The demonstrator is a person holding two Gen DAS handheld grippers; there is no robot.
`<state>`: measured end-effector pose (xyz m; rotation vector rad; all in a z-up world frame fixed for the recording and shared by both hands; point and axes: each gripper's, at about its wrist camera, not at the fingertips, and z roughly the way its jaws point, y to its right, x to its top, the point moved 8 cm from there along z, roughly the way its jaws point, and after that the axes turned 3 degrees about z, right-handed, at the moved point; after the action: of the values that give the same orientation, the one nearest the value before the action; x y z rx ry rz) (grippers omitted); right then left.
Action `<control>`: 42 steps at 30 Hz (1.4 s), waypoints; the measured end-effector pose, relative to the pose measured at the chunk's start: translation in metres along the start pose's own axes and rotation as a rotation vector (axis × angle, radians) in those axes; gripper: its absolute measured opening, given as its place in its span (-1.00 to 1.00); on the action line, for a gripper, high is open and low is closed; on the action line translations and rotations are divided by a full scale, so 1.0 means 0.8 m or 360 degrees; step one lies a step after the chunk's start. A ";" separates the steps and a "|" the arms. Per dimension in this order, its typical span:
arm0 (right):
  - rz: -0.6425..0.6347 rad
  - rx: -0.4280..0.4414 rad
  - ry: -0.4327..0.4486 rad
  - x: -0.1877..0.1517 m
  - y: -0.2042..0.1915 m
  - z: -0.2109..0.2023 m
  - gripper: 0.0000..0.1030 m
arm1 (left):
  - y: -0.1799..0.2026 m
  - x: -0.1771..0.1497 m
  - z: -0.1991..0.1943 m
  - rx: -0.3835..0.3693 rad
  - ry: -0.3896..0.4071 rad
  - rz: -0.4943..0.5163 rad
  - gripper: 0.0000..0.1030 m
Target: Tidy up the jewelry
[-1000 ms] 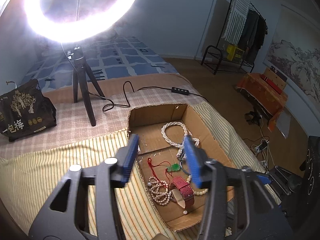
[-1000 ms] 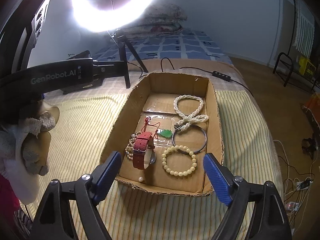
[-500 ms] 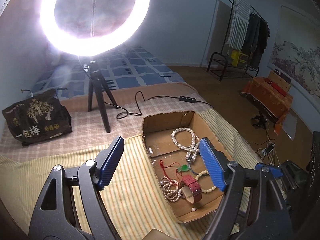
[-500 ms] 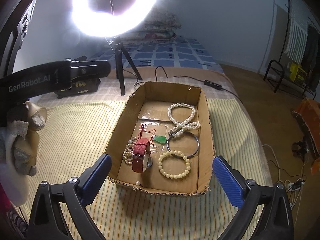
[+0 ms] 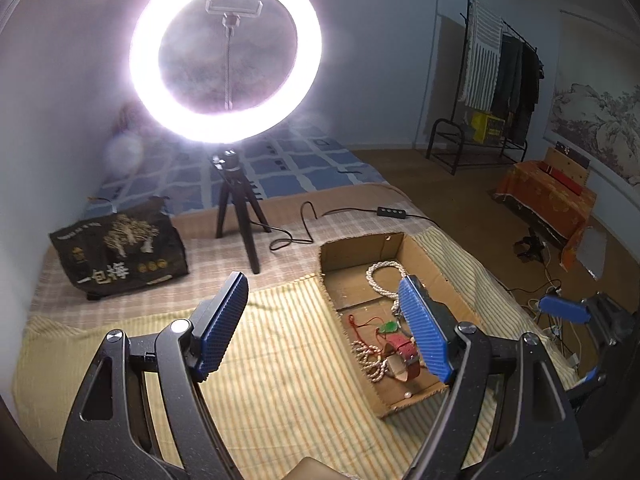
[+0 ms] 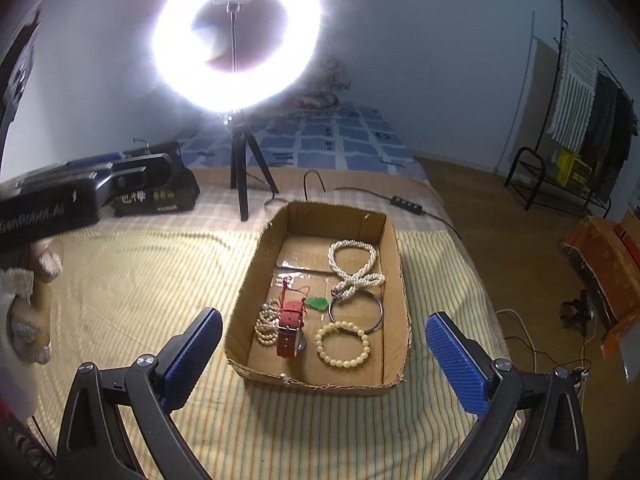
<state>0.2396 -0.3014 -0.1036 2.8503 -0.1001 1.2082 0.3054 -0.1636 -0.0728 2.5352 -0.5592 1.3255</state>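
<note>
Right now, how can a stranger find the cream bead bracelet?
Look into the cardboard box on the striped cloth. In its near right corner lies the cream bead bracelet, beside the red watch. Its beads are large, round and single-stranded, unlike the small white pearls.

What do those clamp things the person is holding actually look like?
Each gripper, left and right, has a black plastic frame with triangular cut-outs, silver pivot screws and two ribbed blue pads. White "GenRobot.AI" lettering marks the left one's body. The hand wears a grey-tipped knit glove.

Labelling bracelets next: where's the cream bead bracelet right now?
Right wrist view: the cream bead bracelet lies in the cardboard box's near-right corner, right of the red strap watch, just below the thin metal bangle.
</note>
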 end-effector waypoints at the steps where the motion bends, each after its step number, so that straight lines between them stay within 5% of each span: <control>1: 0.0005 0.0000 0.0007 0.000 -0.001 -0.003 0.99 | -0.001 0.000 -0.007 0.0009 0.0007 0.0004 0.55; 9: 0.0025 -0.0033 0.0102 0.005 -0.008 -0.045 0.99 | -0.018 -0.009 -0.068 0.0062 0.0066 0.0020 0.57; 16: 0.0014 -0.0072 0.0210 0.012 -0.013 -0.080 0.99 | -0.020 -0.025 -0.112 0.0073 0.0105 -0.0007 0.80; 30: 0.0042 -0.0105 0.0353 0.017 -0.015 -0.124 0.99 | 0.001 -0.059 -0.158 0.0146 0.0108 0.0108 0.81; 34: 0.0051 -0.0085 0.0380 0.015 -0.020 -0.131 0.99 | 0.002 -0.062 -0.170 0.0182 0.0146 0.0113 1.00; 42: 0.0036 -0.0112 0.0390 0.005 -0.030 -0.128 0.99 | 0.000 -0.071 -0.180 0.0234 0.0155 0.0144 1.00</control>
<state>0.1708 -0.2710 -0.0298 2.6244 -0.1622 1.5138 0.1700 -0.0979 -0.0383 2.5697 -0.5827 1.5672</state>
